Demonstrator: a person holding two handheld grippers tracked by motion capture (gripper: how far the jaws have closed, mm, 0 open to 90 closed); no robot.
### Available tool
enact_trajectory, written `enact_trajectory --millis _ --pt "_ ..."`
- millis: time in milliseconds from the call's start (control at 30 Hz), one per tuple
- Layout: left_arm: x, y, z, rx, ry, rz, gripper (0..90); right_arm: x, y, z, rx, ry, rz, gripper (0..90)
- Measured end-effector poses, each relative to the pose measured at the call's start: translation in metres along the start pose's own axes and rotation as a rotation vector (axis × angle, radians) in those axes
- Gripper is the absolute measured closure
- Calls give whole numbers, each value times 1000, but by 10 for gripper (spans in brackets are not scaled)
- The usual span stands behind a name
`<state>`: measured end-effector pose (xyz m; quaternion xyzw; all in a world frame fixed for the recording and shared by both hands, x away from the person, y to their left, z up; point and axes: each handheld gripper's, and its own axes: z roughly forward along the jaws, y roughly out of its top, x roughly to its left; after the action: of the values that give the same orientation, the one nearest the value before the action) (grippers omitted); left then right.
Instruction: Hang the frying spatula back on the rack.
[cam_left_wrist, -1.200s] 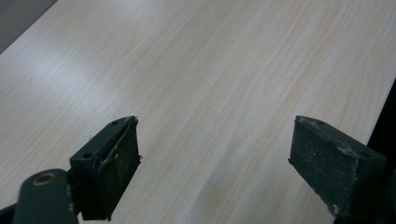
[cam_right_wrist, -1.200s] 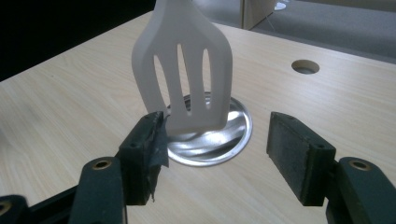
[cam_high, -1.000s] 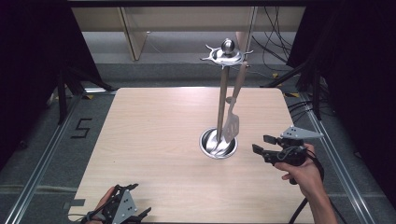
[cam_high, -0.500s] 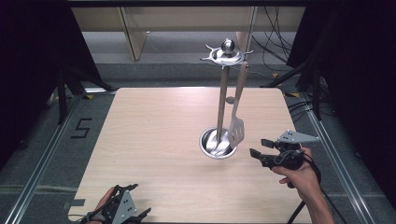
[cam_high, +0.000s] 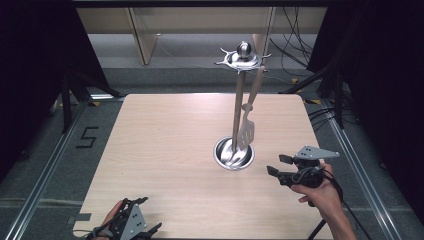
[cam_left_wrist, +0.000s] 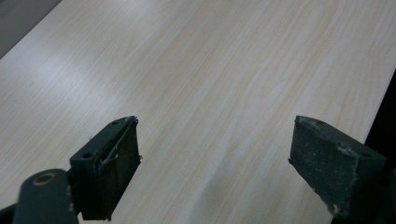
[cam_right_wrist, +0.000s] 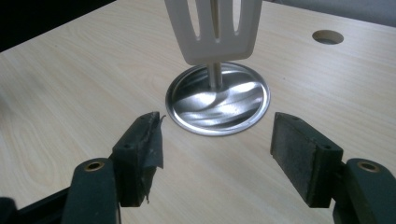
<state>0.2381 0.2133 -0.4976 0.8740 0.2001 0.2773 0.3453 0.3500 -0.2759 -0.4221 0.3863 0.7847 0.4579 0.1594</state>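
A metal utensil stand (cam_high: 238, 105) with a round shiny base (cam_high: 233, 154) rises from the wooden table (cam_high: 165, 140). A pale slotted spatula (cam_high: 248, 122) hangs from its top hook ring (cam_high: 243, 57), blade just above the base. My right gripper (cam_high: 276, 165) is open, held a short way right of the base and pointing at it. In the right gripper view the base (cam_right_wrist: 218, 99) and spatula blade (cam_right_wrist: 214, 30) lie ahead of the right gripper (cam_right_wrist: 215, 142), jaws apart with nothing between. My left gripper (cam_high: 145, 227) sits at the table's near left edge, open over bare wood (cam_left_wrist: 210, 93).
A round cable hole (cam_right_wrist: 328, 36) is in the tabletop beyond the stand. Shelving (cam_high: 145, 35) and cables (cam_high: 295, 45) lie behind the table. Metal rails (cam_high: 45, 175) run along both sides on the floor.
My right gripper has drawn back toward the near edge and slightly left, away from the spatula. The left gripper has stayed put.
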Motion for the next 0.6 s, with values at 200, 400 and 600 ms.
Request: enact_trajectory --millis 200,400,600 --pt "0 0 0 3 -2 -11 151 2 -5 -2 33 15 22 341" --pt "-1 0 1 -7 1 -11 152 -1 -10 -1 33 6 -9 337" --pt "-1 0 1 -6 -1 -19 151 0 -18 1 59 -2 12 333"
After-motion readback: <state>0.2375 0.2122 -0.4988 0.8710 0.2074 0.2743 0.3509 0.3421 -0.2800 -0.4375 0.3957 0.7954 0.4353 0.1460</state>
